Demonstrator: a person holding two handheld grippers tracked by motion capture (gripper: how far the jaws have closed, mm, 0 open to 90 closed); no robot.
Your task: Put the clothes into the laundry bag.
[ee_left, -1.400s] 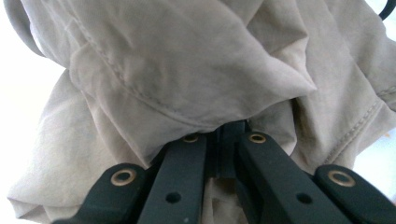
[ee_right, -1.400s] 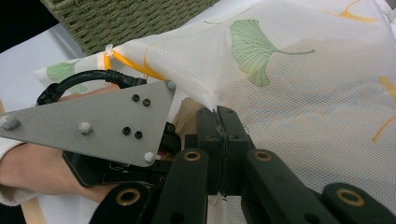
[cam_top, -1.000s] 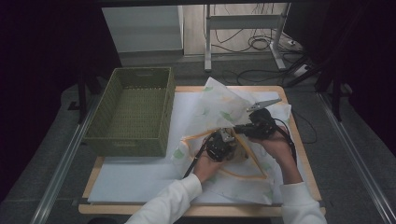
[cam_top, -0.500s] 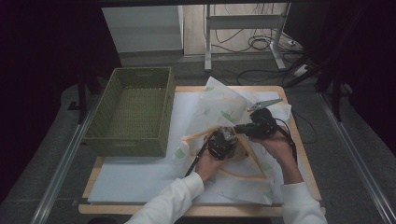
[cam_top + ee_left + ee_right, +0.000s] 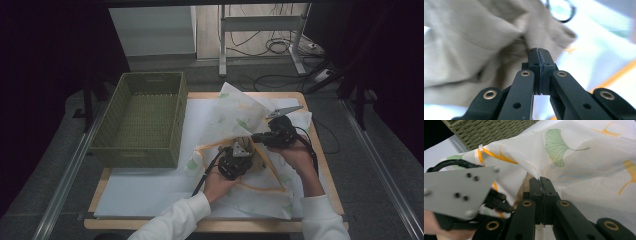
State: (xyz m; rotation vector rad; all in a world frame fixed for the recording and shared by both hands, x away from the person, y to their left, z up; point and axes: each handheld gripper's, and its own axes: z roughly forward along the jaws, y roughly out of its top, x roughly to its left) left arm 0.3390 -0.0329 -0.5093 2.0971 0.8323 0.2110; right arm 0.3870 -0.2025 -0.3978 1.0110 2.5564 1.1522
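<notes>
Grippers at work on tabletop (image 5: 150,197): right gripper (image 5: 541,181), jaws closed, pinches edge of ginkgo-print mesh laundry bag (image 5: 586,167), holding it up; left gripper (image 5: 538,51), jaws closed, grips beige garment (image 5: 474,42) at bag's opening, right of green woven basket (image 5: 142,120).

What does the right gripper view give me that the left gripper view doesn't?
Right gripper view: the right gripper shut on the white mesh bag with ginkgo-leaf print, the woven green basket, and the other gripper's grey three-cornered plate.

Left gripper view: the left gripper shut on crumpled beige cloth.

Both: closed black jaws and orange trim.
</notes>
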